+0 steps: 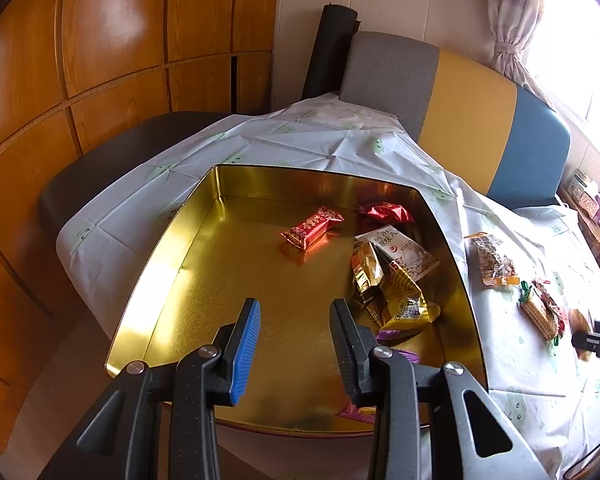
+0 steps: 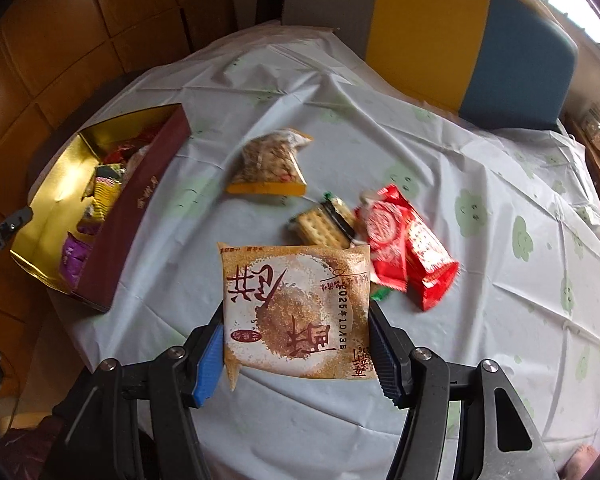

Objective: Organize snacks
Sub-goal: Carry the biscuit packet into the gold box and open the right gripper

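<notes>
left hand-held gripper point(image 1: 294, 312): jaws apart, empty; right hand-held gripper point(image 2: 296, 334): jaws clamping a packet

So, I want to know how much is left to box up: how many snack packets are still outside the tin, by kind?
red packets: 2
cracker packet: 1
nut-mix packet with a yellow strip: 1
brown cake packet, held between the fingers of the right gripper: 1
Total: 5
</notes>
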